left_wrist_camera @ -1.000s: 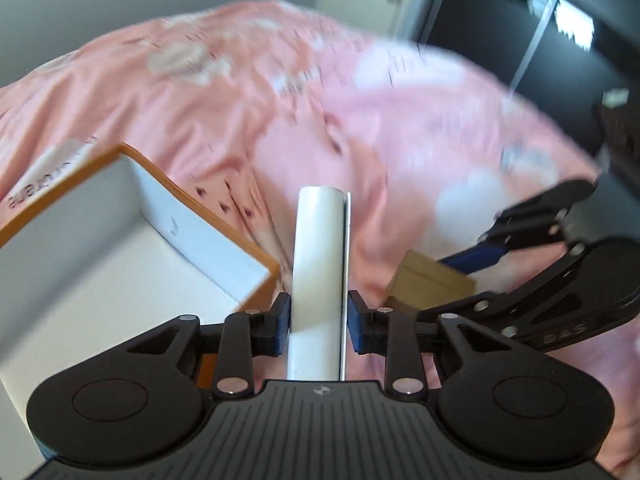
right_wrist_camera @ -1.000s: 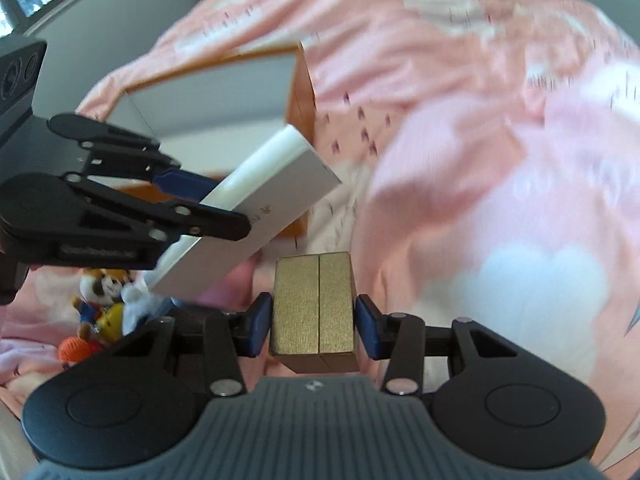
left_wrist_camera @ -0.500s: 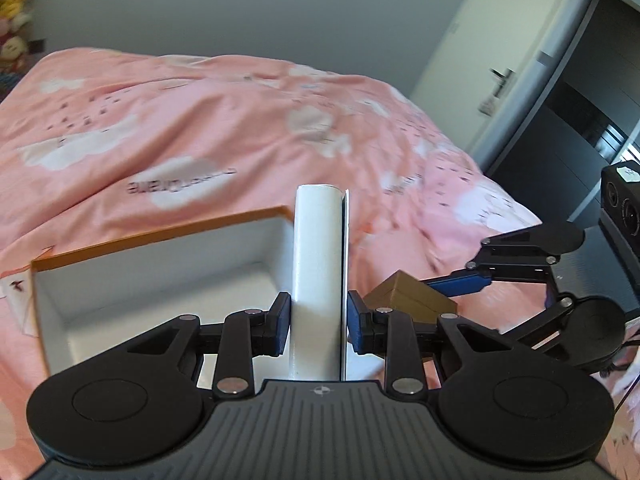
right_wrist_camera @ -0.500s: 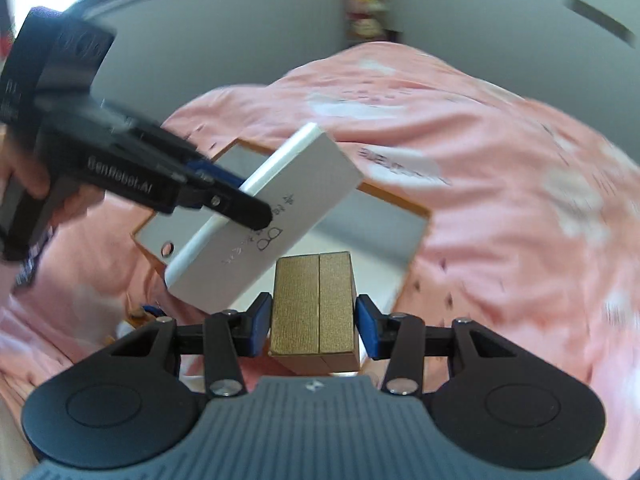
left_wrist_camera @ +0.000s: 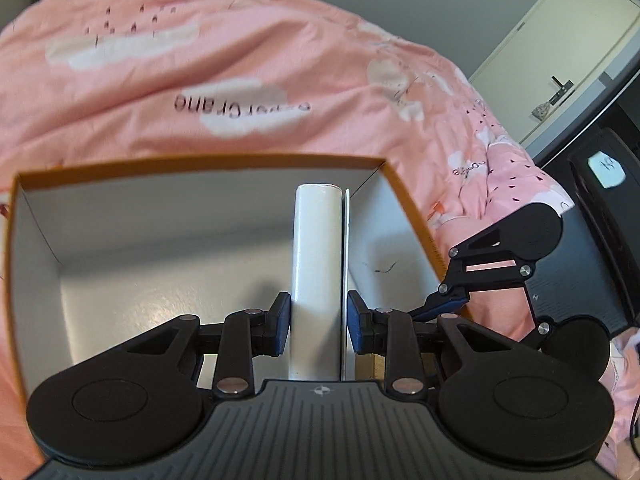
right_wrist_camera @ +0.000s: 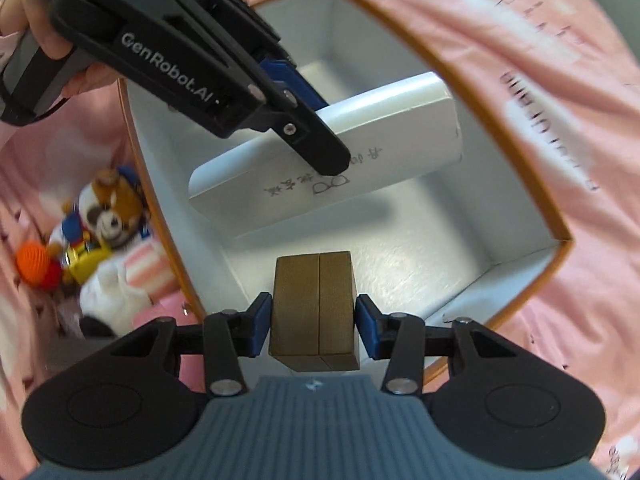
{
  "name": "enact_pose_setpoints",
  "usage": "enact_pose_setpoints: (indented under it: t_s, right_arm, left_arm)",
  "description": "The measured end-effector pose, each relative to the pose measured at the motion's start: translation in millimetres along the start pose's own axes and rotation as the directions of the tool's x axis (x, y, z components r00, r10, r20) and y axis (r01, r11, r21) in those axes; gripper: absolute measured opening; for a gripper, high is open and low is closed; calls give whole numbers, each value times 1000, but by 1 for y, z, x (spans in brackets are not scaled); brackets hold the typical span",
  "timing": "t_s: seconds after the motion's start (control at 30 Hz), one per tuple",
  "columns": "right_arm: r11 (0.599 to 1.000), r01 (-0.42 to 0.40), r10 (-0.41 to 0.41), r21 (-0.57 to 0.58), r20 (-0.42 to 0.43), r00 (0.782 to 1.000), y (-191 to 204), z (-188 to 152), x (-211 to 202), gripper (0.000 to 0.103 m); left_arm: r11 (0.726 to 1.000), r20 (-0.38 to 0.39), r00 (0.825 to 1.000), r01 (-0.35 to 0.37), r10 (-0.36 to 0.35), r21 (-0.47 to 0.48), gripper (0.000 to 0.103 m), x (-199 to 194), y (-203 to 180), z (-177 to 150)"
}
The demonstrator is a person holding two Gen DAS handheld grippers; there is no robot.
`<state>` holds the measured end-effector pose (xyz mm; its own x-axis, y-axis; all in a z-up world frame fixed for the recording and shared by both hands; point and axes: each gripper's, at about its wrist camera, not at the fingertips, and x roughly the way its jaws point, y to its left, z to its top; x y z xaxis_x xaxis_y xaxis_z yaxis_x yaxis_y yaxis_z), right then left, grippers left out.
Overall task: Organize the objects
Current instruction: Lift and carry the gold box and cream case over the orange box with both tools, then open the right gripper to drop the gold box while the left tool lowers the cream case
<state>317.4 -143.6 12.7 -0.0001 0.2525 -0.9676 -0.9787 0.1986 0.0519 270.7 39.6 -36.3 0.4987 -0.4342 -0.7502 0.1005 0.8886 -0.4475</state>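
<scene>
My left gripper (left_wrist_camera: 318,322) is shut on a long white box (left_wrist_camera: 318,256) and holds it over the inside of an open orange-rimmed box (left_wrist_camera: 200,160) with a white interior. The same white box (right_wrist_camera: 360,148) shows in the right wrist view, tilted above the box floor. My right gripper (right_wrist_camera: 314,318) is shut on a small gold-brown box (right_wrist_camera: 314,312) and holds it above the near part of the open box (right_wrist_camera: 472,92). The right gripper (left_wrist_camera: 444,304) also appears at the right of the left wrist view.
The open box lies on a pink bedspread (left_wrist_camera: 240,60) with white clouds. Several plush toys (right_wrist_camera: 100,236) lie left of the box. A white door (left_wrist_camera: 560,40) and dark furniture (left_wrist_camera: 600,208) stand at the far right.
Both grippers have moved in over the open box, each still holding its load. The white box now hangs inside the box's rim and the gold box is above its near part.
</scene>
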Motion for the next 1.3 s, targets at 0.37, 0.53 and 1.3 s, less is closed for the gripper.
enact_pose_setpoints:
  t_s: [0.37,0.53,1.3]
  right_arm:
    - [991,-89,65,-104,-216,974,-11,12,32,52]
    - [993,-116,114,-12,-86,990,-21,21,14,50]
    - [994,-96,84,-57,-183,979,-2,19,36,27]
  left_arm:
    - [996,-45,998,38,-42,-78,33,21,17,1]
    - [994,-48,998,32,-37,-102,33,24,24,0]
    - [975,-58,998,5,-18,-223,33,44,25,10]
